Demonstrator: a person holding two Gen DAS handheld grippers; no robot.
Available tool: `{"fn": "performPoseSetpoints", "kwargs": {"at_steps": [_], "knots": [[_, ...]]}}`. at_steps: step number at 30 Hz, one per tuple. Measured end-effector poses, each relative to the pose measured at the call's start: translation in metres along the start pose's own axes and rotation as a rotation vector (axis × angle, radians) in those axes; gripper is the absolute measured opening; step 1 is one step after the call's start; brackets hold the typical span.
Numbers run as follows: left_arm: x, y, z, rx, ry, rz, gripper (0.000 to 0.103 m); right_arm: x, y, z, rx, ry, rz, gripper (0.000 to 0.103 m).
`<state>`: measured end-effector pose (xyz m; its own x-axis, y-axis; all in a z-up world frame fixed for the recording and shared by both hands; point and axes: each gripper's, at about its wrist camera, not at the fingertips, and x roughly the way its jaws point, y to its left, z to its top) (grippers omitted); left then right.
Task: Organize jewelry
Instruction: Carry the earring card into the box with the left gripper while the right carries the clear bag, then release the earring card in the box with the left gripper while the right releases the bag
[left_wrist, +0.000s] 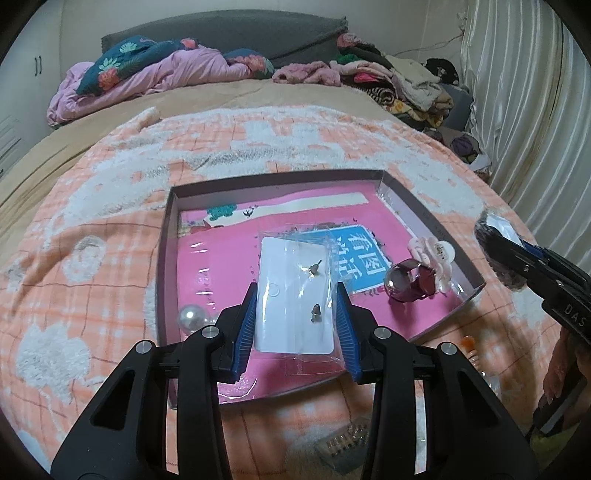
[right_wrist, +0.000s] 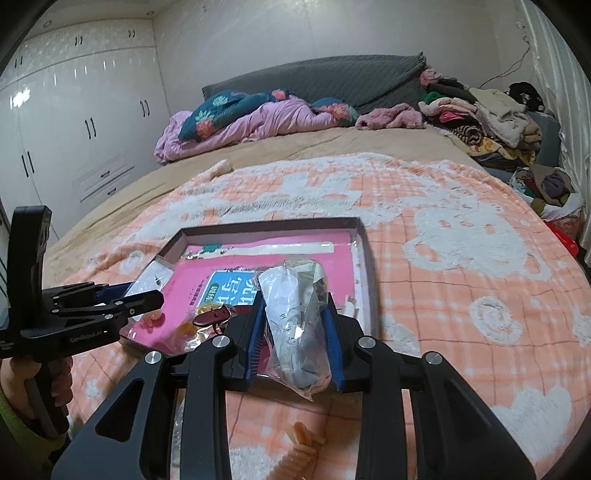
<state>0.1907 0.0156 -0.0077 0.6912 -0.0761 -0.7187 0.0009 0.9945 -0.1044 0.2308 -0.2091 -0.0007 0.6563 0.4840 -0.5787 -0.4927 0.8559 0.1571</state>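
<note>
1. Left gripper (left_wrist: 295, 317) is clamped on a clear earring packet (left_wrist: 293, 291), hanging over the near side of the shallow box (left_wrist: 168, 236), probably for dropping in.
2. Right gripper (right_wrist: 295, 332) pinches a crumpled plastic bag (right_wrist: 295, 325) over the box's near right edge.
3. Watch (left_wrist: 408, 282) and flower hair clip (left_wrist: 432, 254) already sit far right inside.

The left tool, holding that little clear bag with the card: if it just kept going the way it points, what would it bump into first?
Probably the pink floor of the shallow box, just ahead of the left tool and its clear bag. Depth is hard to judge here.
</note>
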Motion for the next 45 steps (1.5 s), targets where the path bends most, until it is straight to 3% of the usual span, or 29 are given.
{"fn": "performPoseSetpoints", "kwargs": {"at_steps": [15, 30, 40, 45], "knots": [[0.019, 0.010, -0.007, -0.020, 0.040, 0.033, 0.032, 0.044, 0.007, 0.007, -0.048, 0.068, 0.029, 0.028], [0.020, 0.017, -0.017, -0.046, 0.050, 0.049, 0.033, 0.063, 0.010, -0.009, -0.049, 0.105, 0.062, 0.029], [0.019, 0.017, -0.017, -0.047, 0.048, 0.049, 0.033, 0.061, 0.009, -0.012, -0.036, 0.117, 0.063, 0.034], [0.018, 0.017, -0.018, -0.047, 0.048, 0.049, 0.033, 0.054, 0.005, -0.011, -0.018, 0.104, 0.060, 0.042]]}}
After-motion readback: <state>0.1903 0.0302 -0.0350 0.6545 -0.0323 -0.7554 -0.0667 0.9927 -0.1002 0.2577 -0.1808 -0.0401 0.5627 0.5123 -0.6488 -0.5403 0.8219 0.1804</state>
